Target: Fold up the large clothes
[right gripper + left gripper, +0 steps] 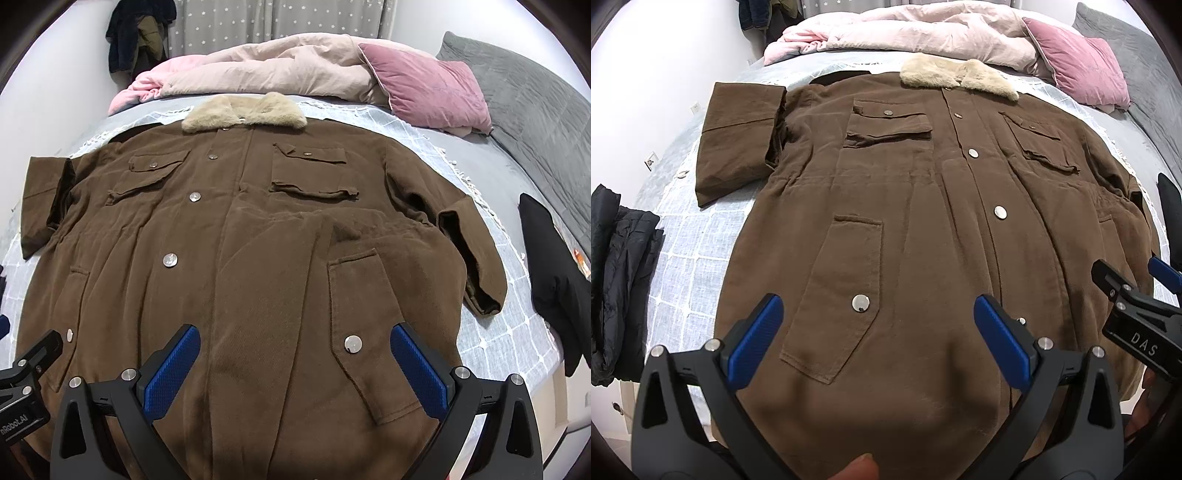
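Left wrist view: the brown coat [905, 206] lies front-up and flat on the bed [683, 258]; the left gripper [879, 339] hovers wide open, empty, over its hem. Right wrist view: the right gripper [295, 369] likewise gapes, holding nothing. Folding looks unstarted; next, probably grasp a sleeve [469, 254] or the hem.

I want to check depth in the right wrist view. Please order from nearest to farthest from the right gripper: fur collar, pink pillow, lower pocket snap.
From the right gripper:
1. lower pocket snap, just ahead, right
2. fur collar, coat's far end
3. pink pillow, beyond, far right
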`<state>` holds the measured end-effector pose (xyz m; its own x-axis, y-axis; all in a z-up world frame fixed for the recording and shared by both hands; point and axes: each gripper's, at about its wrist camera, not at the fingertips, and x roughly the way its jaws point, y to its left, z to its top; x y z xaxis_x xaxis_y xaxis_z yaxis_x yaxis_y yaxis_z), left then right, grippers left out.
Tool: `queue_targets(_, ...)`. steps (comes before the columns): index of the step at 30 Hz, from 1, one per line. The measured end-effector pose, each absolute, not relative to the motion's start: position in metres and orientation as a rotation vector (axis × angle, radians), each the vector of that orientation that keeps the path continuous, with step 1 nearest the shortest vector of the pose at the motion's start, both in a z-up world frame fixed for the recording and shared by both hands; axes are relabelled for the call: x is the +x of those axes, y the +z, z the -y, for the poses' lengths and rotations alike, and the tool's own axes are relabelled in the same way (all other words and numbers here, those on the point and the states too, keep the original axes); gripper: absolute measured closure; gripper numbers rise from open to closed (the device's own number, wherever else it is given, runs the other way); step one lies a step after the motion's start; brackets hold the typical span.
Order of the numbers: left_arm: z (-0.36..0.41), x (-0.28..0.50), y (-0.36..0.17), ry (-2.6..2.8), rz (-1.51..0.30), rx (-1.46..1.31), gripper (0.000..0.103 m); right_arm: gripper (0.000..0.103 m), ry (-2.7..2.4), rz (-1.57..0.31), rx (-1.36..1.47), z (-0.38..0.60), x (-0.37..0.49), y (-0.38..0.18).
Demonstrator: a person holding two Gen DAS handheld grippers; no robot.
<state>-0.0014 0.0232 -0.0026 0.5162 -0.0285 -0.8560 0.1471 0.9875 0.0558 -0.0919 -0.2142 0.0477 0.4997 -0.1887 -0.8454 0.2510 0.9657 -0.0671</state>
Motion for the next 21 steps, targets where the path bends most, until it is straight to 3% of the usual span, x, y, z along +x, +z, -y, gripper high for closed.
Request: queue_targets(21, -0.0246, -0.0015, -0.0034, -0.107, -1.028, 0.13, 0.001, 0.0, -0.267, -1.017, 0.068, 0.2124, -0.0901, 0.0465)
